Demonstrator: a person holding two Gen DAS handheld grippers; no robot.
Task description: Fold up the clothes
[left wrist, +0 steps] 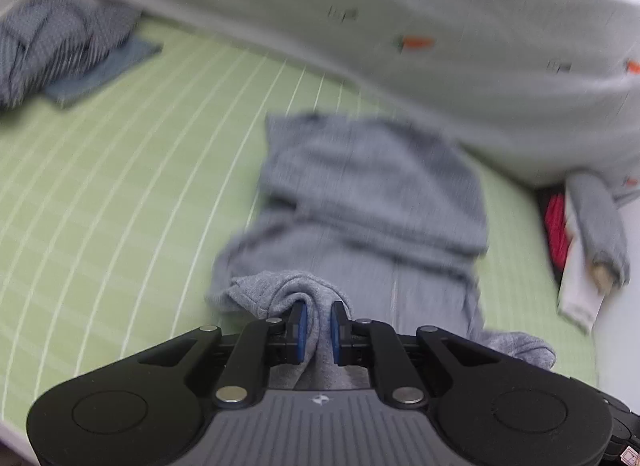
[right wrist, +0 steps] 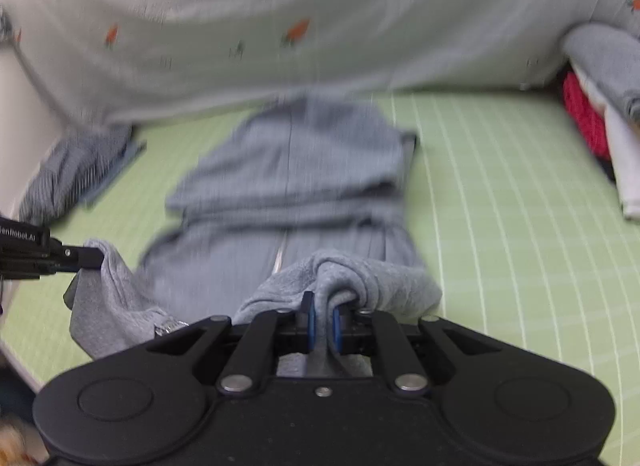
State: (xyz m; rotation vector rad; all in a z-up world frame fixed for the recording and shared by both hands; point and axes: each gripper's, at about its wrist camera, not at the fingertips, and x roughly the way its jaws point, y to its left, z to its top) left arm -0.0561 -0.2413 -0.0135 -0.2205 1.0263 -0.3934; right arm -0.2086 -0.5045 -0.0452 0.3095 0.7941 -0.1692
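While both claws clamp the near hem, the grey garment [left wrist: 372, 193] lies stretched along the green striped bed [left wrist: 120, 193], its long axis running straight away from the person toward the white patterned quilt [left wrist: 400, 25]. Left claw [left wrist: 318, 324] pinched on a bunched corner, right claw [right wrist: 323, 320] pinched on the other — two matched grips, which looks like the hold for carrying that edge over as one straight line. A zipper seam runs down the middle, and the far part already lies doubled across in a thick band. Off to the side sit a blue striped pile [left wrist: 52, 45] and — by the bed's edge — a red cloth [right wrist: 586, 121]. Both views are blurred.
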